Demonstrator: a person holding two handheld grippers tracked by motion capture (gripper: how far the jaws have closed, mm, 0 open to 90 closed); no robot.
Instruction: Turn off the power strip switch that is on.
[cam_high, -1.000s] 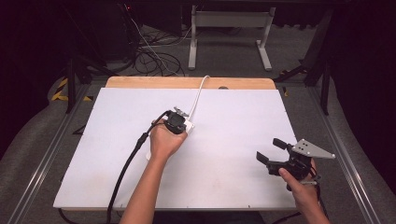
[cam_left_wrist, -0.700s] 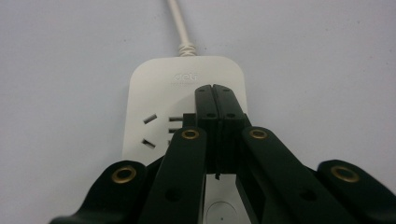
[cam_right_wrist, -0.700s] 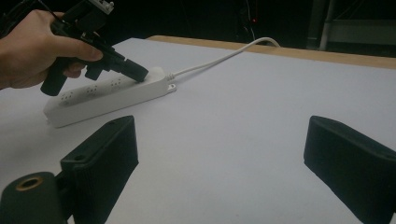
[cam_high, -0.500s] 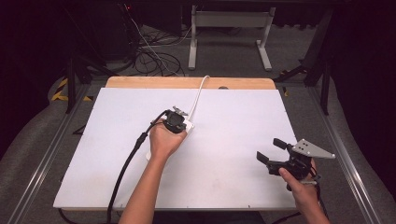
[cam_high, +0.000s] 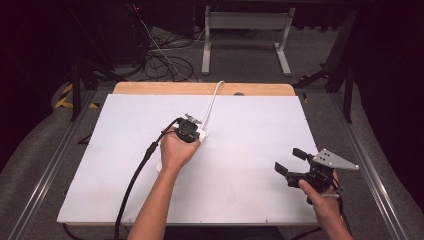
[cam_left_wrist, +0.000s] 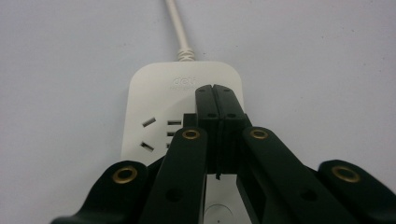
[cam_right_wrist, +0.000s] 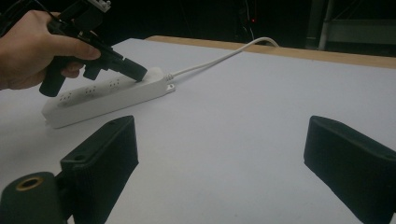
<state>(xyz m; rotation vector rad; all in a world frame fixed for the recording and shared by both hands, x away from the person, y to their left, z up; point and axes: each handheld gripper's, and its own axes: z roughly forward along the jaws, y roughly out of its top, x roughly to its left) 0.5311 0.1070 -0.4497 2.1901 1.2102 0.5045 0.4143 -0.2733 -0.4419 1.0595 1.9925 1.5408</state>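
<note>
The white table (cam_high: 250, 165) runs wide in front of me, and on it, left of the middle, lies the white power strip (cam_right_wrist: 107, 91), its long axis going away from me toward the far edge, where its white cord (cam_high: 212, 102) carries on over the wooden strip. My left gripper (cam_left_wrist: 215, 95) is right on top of that strip, jaws pressed flat together with nothing between them, the closed tip resting on the strip's top face near the cord end, just beside a socket (cam_left_wrist: 161, 133). So I'd say this is a press or a poke along the strip, not a grasp. My right gripper (cam_high: 291, 161) hangs well apart, over the bare near right corner of the table, jaws spread wide and empty, pointing leftward at the strip's long side. The left hand is plainly the nearer one; any slide along the sockets follows that long axis back toward me.
</note>
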